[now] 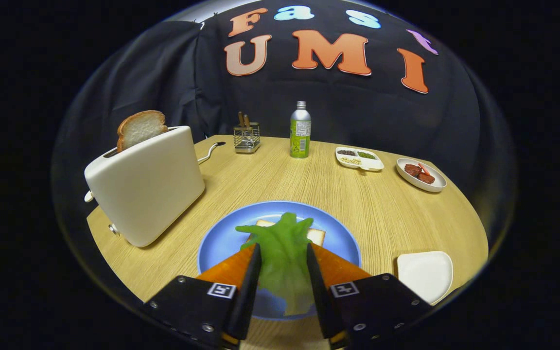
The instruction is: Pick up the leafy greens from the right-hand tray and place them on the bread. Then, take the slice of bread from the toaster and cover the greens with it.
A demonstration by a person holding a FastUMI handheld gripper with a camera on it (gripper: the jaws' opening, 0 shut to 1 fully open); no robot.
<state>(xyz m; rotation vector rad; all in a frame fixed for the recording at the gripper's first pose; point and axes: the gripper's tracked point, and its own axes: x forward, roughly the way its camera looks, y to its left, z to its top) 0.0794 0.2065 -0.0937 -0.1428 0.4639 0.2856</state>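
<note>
Gripper (284, 253) fingers clamp the leafy greens (282, 243) between them, w/ leaf tips draped over the bread (316, 236) on the blue plate (221, 238). Toaster (146, 187), left of plate, holds an upright bread slice (140, 127); empty white tray (426, 274) sits right of plate.

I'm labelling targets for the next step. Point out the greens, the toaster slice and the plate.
greens (282, 248): gripper view, mid-leaf between the fingers.
toaster slice (141, 127): gripper view, its pale face above the slot.
plate (221, 238): gripper view, bare blue left of the greens.

Wooden table (309, 189), toaster (146, 187), blue plate (221, 238), bottle (300, 130), perhaps 3 white dishes (426, 274)
</note>
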